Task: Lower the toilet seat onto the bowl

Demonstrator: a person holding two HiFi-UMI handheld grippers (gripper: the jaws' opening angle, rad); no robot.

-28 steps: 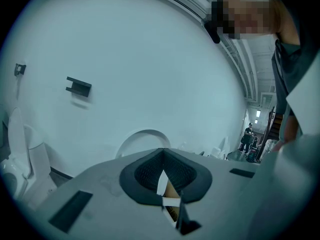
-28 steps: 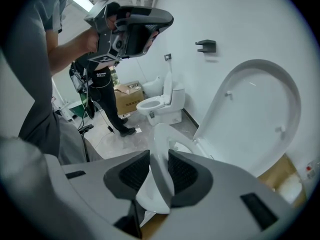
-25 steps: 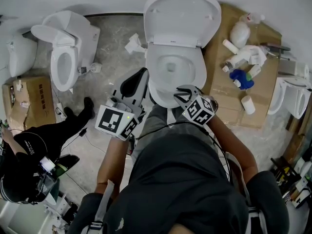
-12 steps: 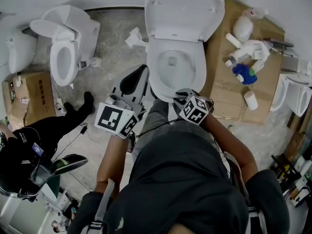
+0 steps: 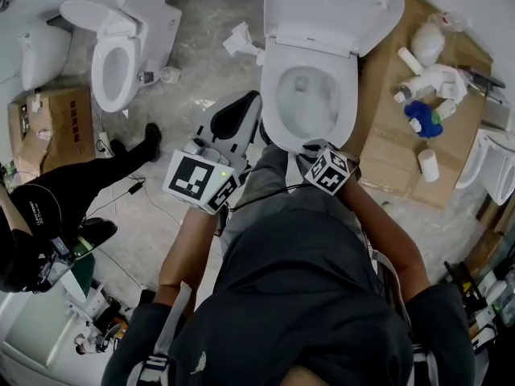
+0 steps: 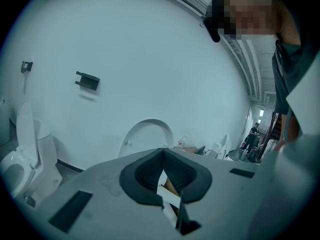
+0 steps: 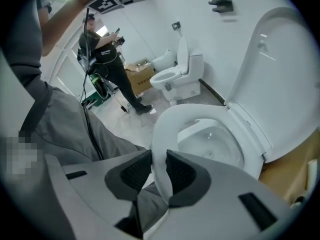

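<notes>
The white toilet seat (image 5: 274, 103) lies low over the bowl, with the lid (image 5: 334, 10) standing up behind it. I cannot tell whether the seat rests on the rim. My right gripper (image 5: 311, 146) is at the seat's front edge. In the right gripper view the seat (image 7: 165, 121) runs between the two dark pads (image 7: 132, 173), which touch it on both sides while the jaws are closing. The raised lid (image 7: 280, 74) fills the right of that view. My left gripper (image 5: 233, 119) hangs left of the bowl, shut and holding nothing. The left gripper (image 6: 162, 151) faces the white wall.
A second toilet (image 5: 121, 55) stands at the back left. Flattened cardboard (image 5: 386, 135) with bottles and a blue cloth lies right of the bowl. A person in black (image 5: 48, 207) sits at the left beside a cardboard box (image 5: 48, 127). My grey trouser leg (image 7: 75, 129) is just under the right gripper.
The head view has swung, so the toilet now sits further right in the picture. My right gripper stays at the seat's front edge. The person in black has shifted at the left.
</notes>
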